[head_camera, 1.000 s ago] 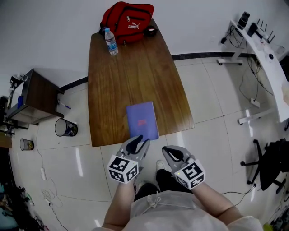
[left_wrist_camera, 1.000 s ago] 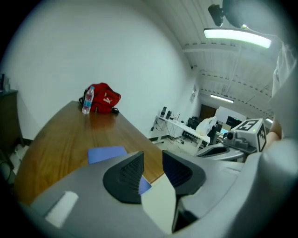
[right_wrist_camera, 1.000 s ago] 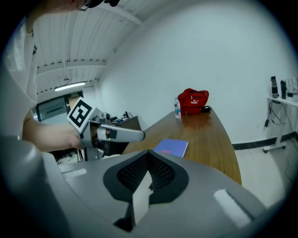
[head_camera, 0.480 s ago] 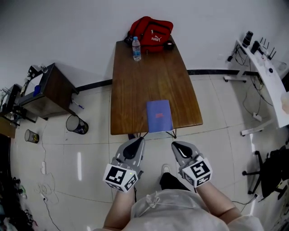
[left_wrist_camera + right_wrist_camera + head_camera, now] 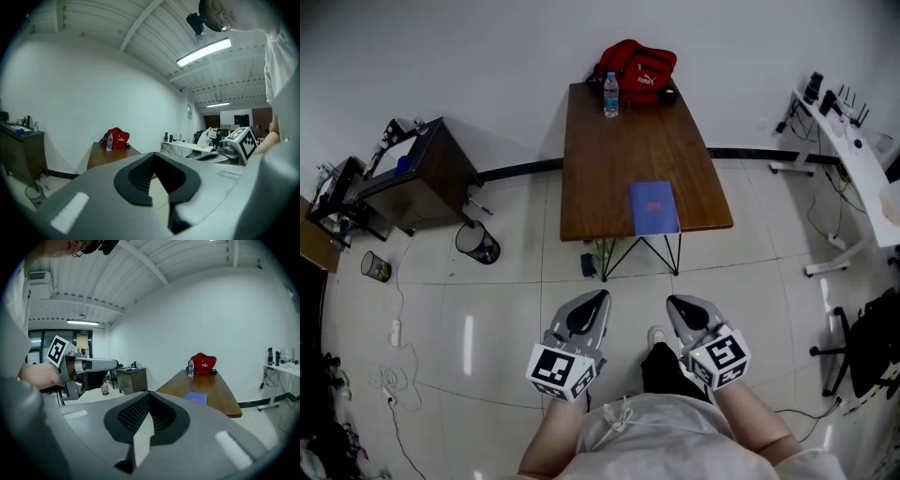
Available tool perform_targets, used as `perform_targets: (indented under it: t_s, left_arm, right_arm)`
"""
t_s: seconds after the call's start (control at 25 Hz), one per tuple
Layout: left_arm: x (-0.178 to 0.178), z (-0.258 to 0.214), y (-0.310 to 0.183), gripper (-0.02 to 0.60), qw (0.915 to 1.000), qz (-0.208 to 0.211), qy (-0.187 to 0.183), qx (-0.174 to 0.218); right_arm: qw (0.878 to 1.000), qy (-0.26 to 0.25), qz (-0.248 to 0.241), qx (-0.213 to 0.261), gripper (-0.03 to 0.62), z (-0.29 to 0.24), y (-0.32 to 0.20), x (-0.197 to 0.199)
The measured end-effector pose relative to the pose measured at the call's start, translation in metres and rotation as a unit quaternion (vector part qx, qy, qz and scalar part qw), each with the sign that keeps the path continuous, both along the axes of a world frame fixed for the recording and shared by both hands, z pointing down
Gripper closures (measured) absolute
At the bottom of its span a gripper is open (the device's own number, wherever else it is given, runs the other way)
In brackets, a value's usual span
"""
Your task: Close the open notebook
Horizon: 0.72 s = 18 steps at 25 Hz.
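Observation:
The blue notebook (image 5: pixel 654 207) lies closed and flat near the front edge of the brown wooden table (image 5: pixel 609 159). It also shows small and far off in the right gripper view as the notebook (image 5: pixel 196 398). Both grippers hang well short of the table, over the tiled floor close to the person's body. My left gripper (image 5: pixel 595 300) is shut with nothing in it, and its joined tips (image 5: pixel 153 154) point toward the table. My right gripper (image 5: pixel 678 305) looks shut and empty too, its tips (image 5: pixel 148 393) meeting.
A red bag (image 5: pixel 639 64) and a water bottle (image 5: pixel 610 96) stand at the table's far end. A dark cabinet (image 5: pixel 417 173) and a waste bin (image 5: pixel 476 244) are at the left. A white desk (image 5: pixel 853 150) and an office chair (image 5: pixel 872 347) are at the right.
The person has backed away from the table, so both grippers have drawn off from the notebook and now hang over the floor. The left jaws have come together. The notebook has stayed closed.

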<state>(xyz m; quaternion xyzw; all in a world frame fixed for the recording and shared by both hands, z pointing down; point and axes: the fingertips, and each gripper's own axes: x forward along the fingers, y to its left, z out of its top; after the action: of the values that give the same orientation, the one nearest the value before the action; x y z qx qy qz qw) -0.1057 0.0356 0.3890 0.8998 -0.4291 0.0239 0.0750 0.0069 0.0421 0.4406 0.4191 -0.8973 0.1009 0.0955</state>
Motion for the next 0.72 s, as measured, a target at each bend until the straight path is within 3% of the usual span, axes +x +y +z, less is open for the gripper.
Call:
perform_targets:
  t_s: [0.2, 0.4, 0.52, 0.72]
  left_arm:
    - [-0.030, 0.004, 0.062, 0.575, 0.9996, -0.014, -0.020, 0.009]
    - [-0.049, 0.024, 0.112, 0.575, 0.9988, -0.013, -0.047, -0.010]
    - [-0.052, 0.030, 0.130, 0.575, 0.9989, -0.013, -0.043, -0.012]
    - [-0.044, 0.030, 0.145, 0.575, 0.9976, -0.016, -0.066, 0.006]
  right_arm:
    - [1.000, 0.003, -0.004, 0.003, 0.586, -0.001, 0.059, -0.020]
    - [1.000, 0.004, 0.006, -0.002, 0.586, -0.005, 0.106, -0.032]
    - [1.000, 0.011, 0.011, -0.006, 0.586, 0.000, 0.128, -0.033]
    - [0.999, 0.024, 0.025, -0.028, 0.586, 0.011, 0.149, -0.025]
